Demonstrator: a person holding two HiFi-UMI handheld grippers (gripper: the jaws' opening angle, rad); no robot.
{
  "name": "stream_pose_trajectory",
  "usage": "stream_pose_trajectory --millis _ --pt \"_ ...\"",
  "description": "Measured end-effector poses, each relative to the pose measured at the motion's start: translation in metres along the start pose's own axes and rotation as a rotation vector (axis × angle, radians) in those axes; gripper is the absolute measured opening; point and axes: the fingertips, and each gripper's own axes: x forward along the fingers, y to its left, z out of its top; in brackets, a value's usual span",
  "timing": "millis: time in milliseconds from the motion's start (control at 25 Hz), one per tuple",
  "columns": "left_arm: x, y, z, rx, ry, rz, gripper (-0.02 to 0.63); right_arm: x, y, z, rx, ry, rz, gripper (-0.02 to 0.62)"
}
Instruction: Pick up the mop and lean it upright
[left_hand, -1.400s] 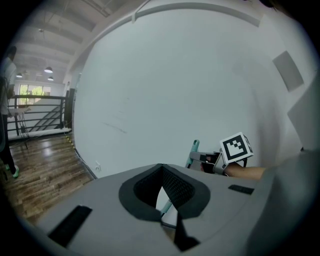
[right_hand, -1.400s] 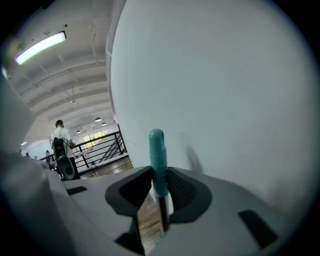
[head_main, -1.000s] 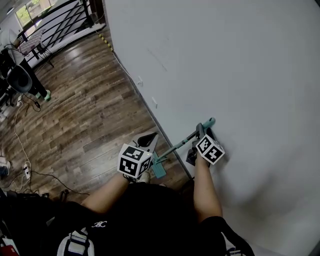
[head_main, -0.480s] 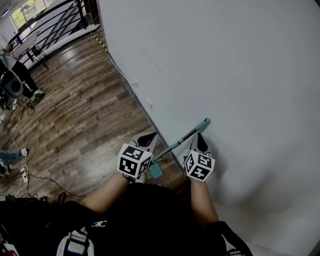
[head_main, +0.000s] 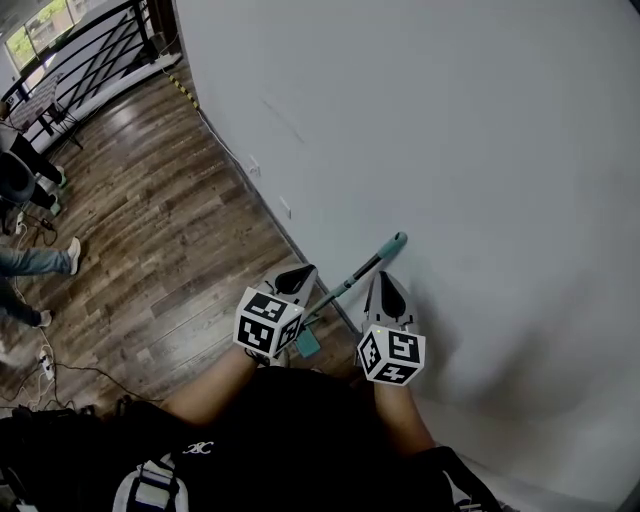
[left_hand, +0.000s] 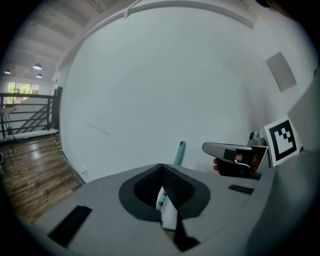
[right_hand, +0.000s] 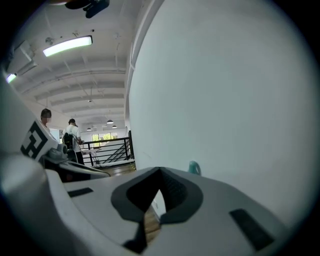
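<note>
Mop (head_main: 360, 272) clamped in left gripper (head_main: 302, 274); right gripper (head_main: 386, 283) closed, just beside

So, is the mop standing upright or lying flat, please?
Leaning, tilted: the mop slants up, its teal tip against the wall, with the left gripper clamped on it.

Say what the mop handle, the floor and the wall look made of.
The mop handle: thin dark shaft, likely metal tube; its matte teal end cap looks plastic or rubber.
The floor: brown planks with grain and window glare, so glossy wood or laminate.
The wall: smooth, matte white, probably painted plaster.
</note>
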Motion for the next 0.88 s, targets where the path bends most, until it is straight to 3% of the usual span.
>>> stream_pose_trajectory --millis 880 --pt "0.013 -0.018 0.005 0.022 0.012 -0.055 -0.003 -0.007 -0.003 -0.009 0.006 0.038 -0.010 0.014"
